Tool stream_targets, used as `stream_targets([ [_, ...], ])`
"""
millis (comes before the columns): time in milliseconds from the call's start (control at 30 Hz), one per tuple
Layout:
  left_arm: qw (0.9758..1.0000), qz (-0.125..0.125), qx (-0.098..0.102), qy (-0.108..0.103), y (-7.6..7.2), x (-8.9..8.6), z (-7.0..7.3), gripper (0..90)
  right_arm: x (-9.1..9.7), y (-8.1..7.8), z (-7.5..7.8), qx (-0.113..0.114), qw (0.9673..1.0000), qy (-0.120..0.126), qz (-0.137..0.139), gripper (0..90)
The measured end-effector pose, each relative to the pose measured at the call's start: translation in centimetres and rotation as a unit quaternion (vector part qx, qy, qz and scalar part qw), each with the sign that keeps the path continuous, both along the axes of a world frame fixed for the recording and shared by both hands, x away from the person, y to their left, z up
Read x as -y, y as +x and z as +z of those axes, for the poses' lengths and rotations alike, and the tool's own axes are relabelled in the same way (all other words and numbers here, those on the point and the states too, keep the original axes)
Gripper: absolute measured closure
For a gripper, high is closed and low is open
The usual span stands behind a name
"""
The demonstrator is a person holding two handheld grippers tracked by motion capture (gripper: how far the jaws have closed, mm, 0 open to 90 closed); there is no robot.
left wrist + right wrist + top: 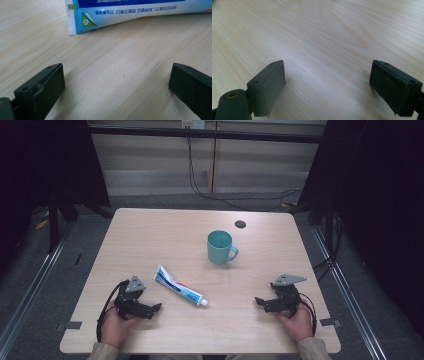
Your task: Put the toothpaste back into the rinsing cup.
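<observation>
Toothpaste, a blue-and-white soft plastic tube (178,291) with a white cap, is lying flat near the front middle of the pale wood-grain counter (150,235). Nearest the person, the left gripper (157,307) is resting low with its black fingers (42,90) spread apart and gripping nothing (the tube's crimped end (75,22) is sitting just ahead of them). The right gripper (258,301) is likewise holding its fingers (268,85) wide over bare wood. Farther back, a teal ceramic mug (220,247) is standing upright.
</observation>
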State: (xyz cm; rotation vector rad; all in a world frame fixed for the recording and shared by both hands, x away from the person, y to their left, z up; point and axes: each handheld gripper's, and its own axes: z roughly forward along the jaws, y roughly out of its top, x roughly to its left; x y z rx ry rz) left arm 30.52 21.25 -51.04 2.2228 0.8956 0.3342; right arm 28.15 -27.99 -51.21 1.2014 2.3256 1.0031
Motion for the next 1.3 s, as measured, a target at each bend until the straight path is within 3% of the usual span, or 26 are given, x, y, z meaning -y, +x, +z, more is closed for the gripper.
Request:
stream_targets([
  [233,1.0000,0.000,0.000,0.000,0.0,0.0,0.0,0.1,-0.6,0.1,0.2,-0.014,0.9998,-0.002,-0.015,13.4],
  [433,1.0000,-0.001,0.000,0.001,0.0,0.0,0.0,0.1,-2.2,0.8,1.0,-0.049,0.9987,-0.008,0.010,17.0],
  [633,1.0000,-0.001,0.001,0.002,0.0,0.0,0.0,0.1,-5.2,1.8,2.3,-0.091,0.9937,-0.012,0.064,21.9],
  [867,1.0000,-0.001,0.001,0.002,0.1,0.0,0.0,0.1,-9.2,2.7,4.3,-0.100,0.9870,-0.043,0.118,23.1],
  [1300,1.0000,-0.002,0.002,0.004,0.1,0.0,0.0,0.1,-14.1,4.2,6.7,-0.112,0.9758,-0.077,0.172,26.0],
])
